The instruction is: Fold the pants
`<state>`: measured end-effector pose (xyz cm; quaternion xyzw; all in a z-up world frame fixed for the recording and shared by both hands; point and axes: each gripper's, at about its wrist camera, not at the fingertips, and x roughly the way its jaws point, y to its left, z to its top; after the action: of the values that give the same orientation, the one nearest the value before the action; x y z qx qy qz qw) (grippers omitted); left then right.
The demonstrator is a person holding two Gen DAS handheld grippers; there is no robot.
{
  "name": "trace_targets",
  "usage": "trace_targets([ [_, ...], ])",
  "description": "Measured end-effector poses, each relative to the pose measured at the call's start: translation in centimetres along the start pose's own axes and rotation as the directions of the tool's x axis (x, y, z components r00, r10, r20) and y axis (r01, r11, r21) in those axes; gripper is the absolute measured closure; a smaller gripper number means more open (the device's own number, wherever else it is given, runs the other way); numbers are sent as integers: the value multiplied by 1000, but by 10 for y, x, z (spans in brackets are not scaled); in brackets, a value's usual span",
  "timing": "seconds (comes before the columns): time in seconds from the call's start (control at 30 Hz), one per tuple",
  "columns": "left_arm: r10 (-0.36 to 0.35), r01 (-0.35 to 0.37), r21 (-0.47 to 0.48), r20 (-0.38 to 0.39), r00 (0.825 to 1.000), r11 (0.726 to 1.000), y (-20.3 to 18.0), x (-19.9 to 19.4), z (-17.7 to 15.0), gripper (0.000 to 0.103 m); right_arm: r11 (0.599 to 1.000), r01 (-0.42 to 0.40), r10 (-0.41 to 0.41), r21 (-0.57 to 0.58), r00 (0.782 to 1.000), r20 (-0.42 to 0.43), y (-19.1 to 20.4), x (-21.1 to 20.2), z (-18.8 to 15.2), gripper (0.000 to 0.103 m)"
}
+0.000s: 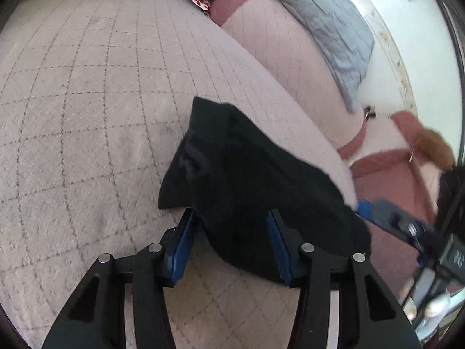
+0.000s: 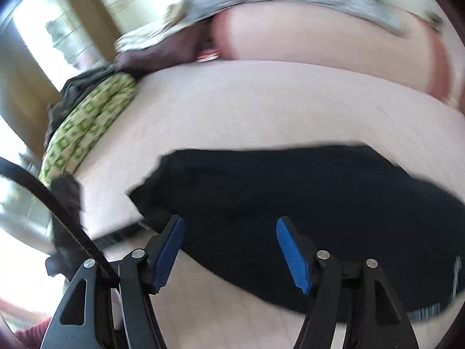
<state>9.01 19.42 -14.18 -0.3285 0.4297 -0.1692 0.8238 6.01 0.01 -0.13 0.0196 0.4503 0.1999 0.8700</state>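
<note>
Black pants [image 1: 247, 180] lie bunched between the left gripper's [image 1: 231, 226] fingers.

Nothing here can be read: the red and white thing [image 1: 200, 1] wedged between the cushions carries a print too small and blurred to make out, and the pale marks on the black gear [image 1: 456, 257] at the right edge are just smears.

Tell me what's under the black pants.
The black pants lie on a pinkish quilted cover that shows all around them. Whatever is directly beneath the cloth is hidden.
</note>
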Motion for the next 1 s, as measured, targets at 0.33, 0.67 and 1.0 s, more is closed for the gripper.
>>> trace_targets([
  [0.33,-96,99,-126,27,995,987,25,-11,4,51,995,-41,12,-93,957,-292,78,127,84,26],
  [0.67,-52,53,-47,15,999,997,1,7,13,56,916,151,-315,-371,845,-433,125,208,81,24],
  [1.0,-174,171,-73,-45,984,983,-19,8,15,92,922,171,-276,-349,920,-278,92,141,64,78],
])
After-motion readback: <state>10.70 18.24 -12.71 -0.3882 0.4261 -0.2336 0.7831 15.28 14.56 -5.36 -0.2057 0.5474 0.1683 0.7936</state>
